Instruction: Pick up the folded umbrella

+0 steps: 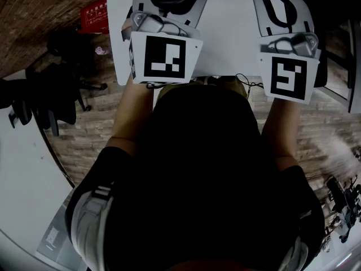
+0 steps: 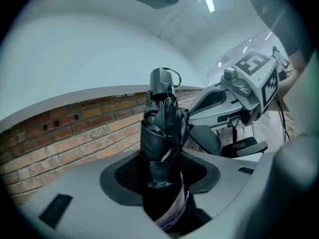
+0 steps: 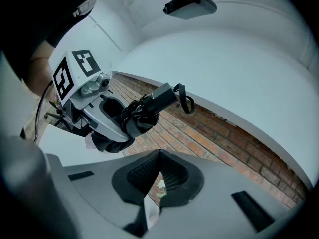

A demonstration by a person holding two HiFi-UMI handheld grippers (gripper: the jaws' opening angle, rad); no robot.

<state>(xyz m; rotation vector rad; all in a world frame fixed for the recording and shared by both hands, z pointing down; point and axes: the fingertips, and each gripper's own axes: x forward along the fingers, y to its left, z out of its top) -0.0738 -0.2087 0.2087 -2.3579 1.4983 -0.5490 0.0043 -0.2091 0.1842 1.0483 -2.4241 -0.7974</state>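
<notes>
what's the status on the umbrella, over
Left gripper shut on folded umbrella, held in the air. Right gripper shut, empty. Nothing in the way.

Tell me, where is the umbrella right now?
The folded umbrella sits gripped between the fingers of the left gripper, handle end sticking out forward. In the right gripper view it shows upper left, with brick behind.

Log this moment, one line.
left gripper: jaws shut on umbrella | right gripper: jaws together, empty | umbrella: held up in the air
</notes>
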